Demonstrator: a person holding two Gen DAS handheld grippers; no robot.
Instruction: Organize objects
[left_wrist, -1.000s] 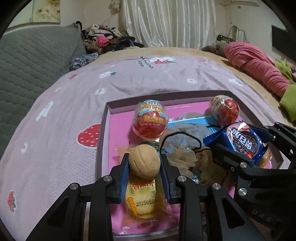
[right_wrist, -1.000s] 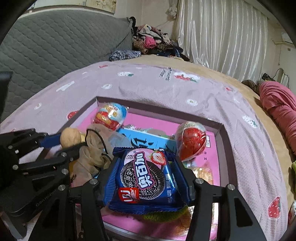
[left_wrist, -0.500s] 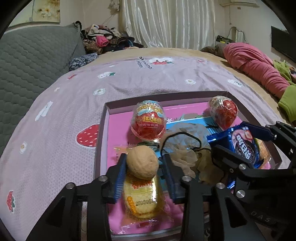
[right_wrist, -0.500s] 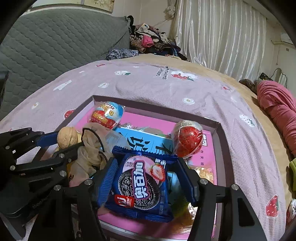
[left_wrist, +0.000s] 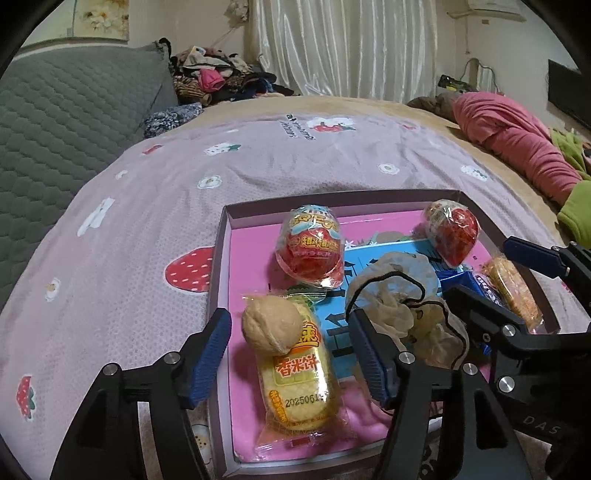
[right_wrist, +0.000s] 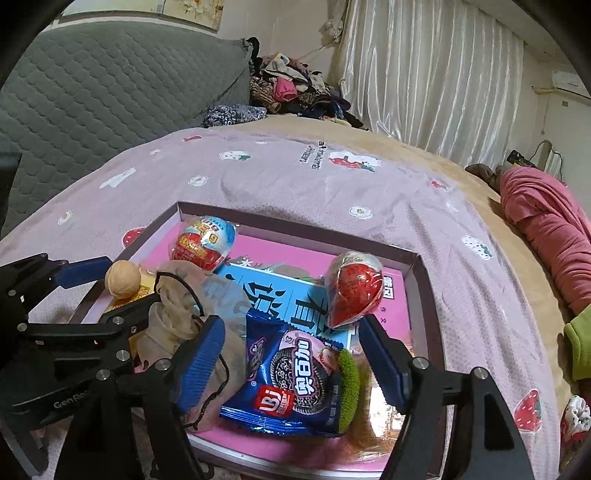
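L gripper (left_wrist: 291, 354) let go walnut (left_wrist: 272, 325); R gripper (right_wrist: 291, 362) dropped cookie pack (right_wrist: 291, 387); both fingers just opened.

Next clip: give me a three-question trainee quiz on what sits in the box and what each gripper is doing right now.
1. True or false: the walnut rests on the yellow rice-cracker packet.
2. Where does the blue cookie packet lie? A) on the bedspread outside the box B) inside the pink-lined box C) lifted clear in shut jaws
3. Fill in: the left gripper and right gripper both have their jaws ____.

Key
1. True; it lies on the packet's far end, between the left jaws, which have just been opening.
2. B; it lies free between the right jaws, which have also just been opening.
3. open
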